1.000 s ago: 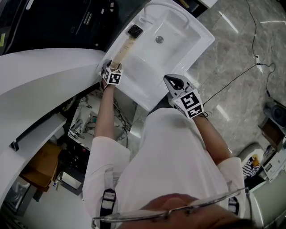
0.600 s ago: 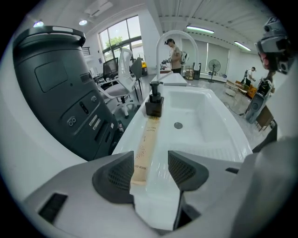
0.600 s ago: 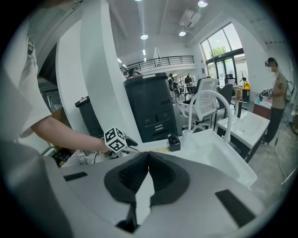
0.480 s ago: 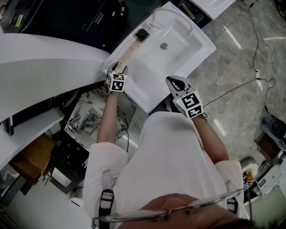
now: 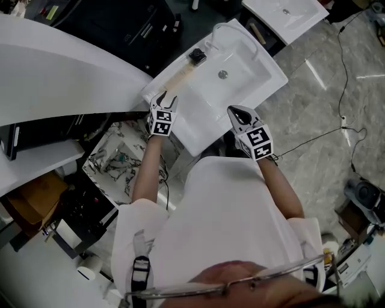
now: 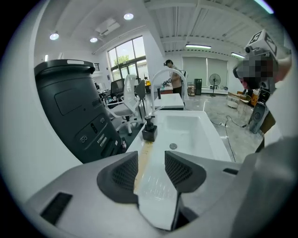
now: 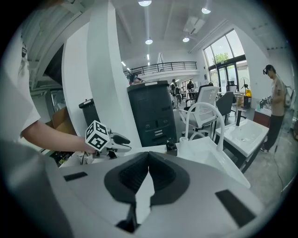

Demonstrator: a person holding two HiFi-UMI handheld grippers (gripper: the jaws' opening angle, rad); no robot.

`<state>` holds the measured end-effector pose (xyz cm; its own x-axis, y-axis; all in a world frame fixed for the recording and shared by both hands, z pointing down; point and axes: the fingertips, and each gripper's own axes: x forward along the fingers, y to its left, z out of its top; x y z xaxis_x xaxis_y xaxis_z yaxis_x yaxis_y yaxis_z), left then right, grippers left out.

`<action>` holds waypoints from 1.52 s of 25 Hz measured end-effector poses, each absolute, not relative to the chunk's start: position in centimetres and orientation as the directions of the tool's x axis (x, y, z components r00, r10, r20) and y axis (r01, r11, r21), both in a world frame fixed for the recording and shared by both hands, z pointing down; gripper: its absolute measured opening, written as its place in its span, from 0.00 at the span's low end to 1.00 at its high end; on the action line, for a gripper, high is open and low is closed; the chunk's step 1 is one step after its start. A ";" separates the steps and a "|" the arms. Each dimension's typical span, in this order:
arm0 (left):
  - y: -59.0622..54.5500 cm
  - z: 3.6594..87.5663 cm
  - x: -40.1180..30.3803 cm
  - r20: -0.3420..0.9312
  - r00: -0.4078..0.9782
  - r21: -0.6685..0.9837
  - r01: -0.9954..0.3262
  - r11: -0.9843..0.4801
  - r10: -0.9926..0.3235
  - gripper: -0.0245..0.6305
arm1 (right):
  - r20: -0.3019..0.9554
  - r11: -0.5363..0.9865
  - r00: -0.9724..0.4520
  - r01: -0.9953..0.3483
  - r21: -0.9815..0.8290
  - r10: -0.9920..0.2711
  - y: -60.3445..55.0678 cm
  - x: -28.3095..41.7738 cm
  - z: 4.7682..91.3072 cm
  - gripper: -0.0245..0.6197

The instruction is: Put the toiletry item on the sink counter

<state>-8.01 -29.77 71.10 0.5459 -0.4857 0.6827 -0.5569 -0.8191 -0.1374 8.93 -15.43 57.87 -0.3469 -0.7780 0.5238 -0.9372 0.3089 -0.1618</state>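
The toiletry item [image 5: 182,73] is a long amber tube with a black pump top [image 6: 149,131]. It lies flat on the left counter strip of the white sink [image 5: 264,60], pump end toward the faucet [image 5: 231,27]. My left gripper [image 5: 164,98] sits at the tube's near end, and its jaws are closing. The pads [image 6: 122,173] stand apart and do not press on the tube, whose end lies just ahead of them [image 6: 151,160]. My right gripper [image 5: 236,113] hovers at the sink's front edge, shut and empty [image 7: 148,158].
A black cabinet [image 6: 70,107] stands close along the counter's left side. A curved white wall panel [image 5: 66,72] lies left of it. A second sink [image 5: 286,11] stands farther back. A cluttered box [image 5: 117,159] sits below the counter, and a cable [image 5: 313,135] runs across the floor at right.
The head view has shifted. My left gripper has drawn back slightly from the tube, which stays lying on the counter. The right gripper keeps its place.
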 end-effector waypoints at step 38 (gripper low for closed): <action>-17.9 52.0 -7.1 0.361 0.624 0.043 -0.754 -0.655 -0.693 0.06 | 0.402 0.510 -0.493 -0.857 -0.071 -0.772 -16.7 10.7 51.3 0.05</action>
<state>-7.06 -17.91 51.96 0.6235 -0.6934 0.3610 -0.7540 -0.6554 0.0434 10.66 -16.66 51.31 -0.4930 -0.7715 0.4022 -0.8570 0.5104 -0.0713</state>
